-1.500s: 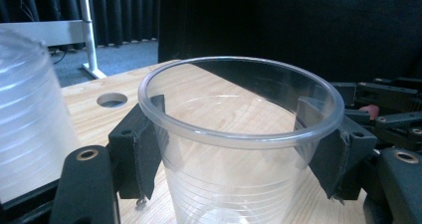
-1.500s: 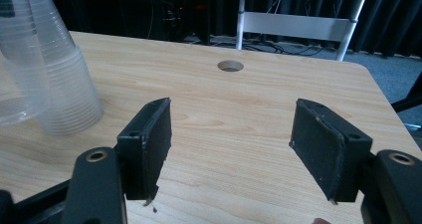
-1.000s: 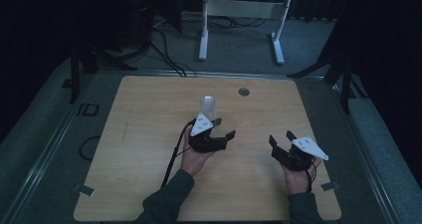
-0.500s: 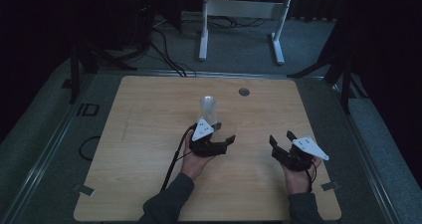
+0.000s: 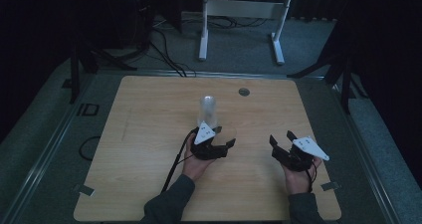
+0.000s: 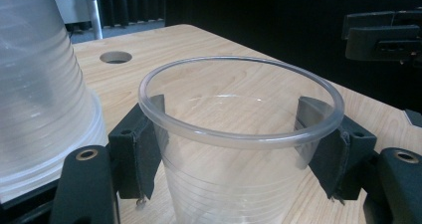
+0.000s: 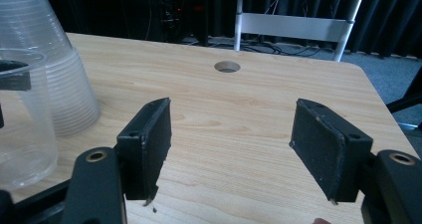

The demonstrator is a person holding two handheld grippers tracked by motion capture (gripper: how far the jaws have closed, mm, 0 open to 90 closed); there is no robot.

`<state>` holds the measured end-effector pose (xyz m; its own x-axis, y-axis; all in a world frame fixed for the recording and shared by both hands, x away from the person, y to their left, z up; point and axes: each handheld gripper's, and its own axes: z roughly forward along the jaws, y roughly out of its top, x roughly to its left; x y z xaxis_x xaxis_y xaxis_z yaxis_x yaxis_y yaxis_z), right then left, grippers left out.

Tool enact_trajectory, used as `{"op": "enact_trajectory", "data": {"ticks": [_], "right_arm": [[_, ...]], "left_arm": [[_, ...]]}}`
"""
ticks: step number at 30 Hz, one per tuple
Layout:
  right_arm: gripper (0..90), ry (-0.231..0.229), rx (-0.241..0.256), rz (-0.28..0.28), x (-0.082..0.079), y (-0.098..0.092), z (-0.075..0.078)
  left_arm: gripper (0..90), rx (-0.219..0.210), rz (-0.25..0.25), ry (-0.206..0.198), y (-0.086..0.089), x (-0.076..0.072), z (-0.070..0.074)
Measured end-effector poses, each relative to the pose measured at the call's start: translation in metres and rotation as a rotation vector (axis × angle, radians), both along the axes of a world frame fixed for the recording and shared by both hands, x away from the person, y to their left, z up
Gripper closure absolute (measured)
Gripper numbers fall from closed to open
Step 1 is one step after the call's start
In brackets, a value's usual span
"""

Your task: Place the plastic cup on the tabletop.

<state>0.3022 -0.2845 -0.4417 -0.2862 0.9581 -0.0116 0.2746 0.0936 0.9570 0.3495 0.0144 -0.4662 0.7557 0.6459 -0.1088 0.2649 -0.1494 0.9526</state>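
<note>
From the high view I see my left gripper [image 5: 222, 140] has drawn back from the upturned cup stack [image 5: 208, 111] mid-table toward the near edge, carrying a single cup [image 5: 225, 132], so one cup is now separated. My left gripper view shows the jaws clamped on that upright, empty cup [image 6: 239, 149], the stack [image 6: 40, 99] just beside. My right gripper view shows jaws wide open, empty, over bare table [image 7: 239, 134].

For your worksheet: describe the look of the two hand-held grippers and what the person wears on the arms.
Both the left gripper and right gripper are black, each with two flat rectangular jaws and a pale grey three-cornered plate on top. A black cable trails from the left one. The sleeves are dark grey-green.
</note>
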Motion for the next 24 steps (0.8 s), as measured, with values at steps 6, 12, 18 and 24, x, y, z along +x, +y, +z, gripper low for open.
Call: {"op": "enact_trajectory", "data": {"ticks": [6,12,18,24], "right_arm": [[31.7,0.001,-0.002,0.001,0.000,0.000,0.000],[31.7,0.001,0.000,-0.001,0.000,0.000,-0.001],[31.5,0.000,0.005,-0.003,0.000,-0.001,-0.001],[31.5,-0.001,0.004,-0.004,0.000,-0.002,-0.001]], "left_arm": [[29.7,-0.001,0.001,0.016,0.000,0.001,-0.006],[29.3,-0.008,-0.006,0.021,0.001,0.000,-0.009],[28.4,0.008,-0.012,0.018,0.000,-0.001,-0.012],[28.2,0.014,-0.011,0.016,-0.001,-0.002,-0.014]]}}
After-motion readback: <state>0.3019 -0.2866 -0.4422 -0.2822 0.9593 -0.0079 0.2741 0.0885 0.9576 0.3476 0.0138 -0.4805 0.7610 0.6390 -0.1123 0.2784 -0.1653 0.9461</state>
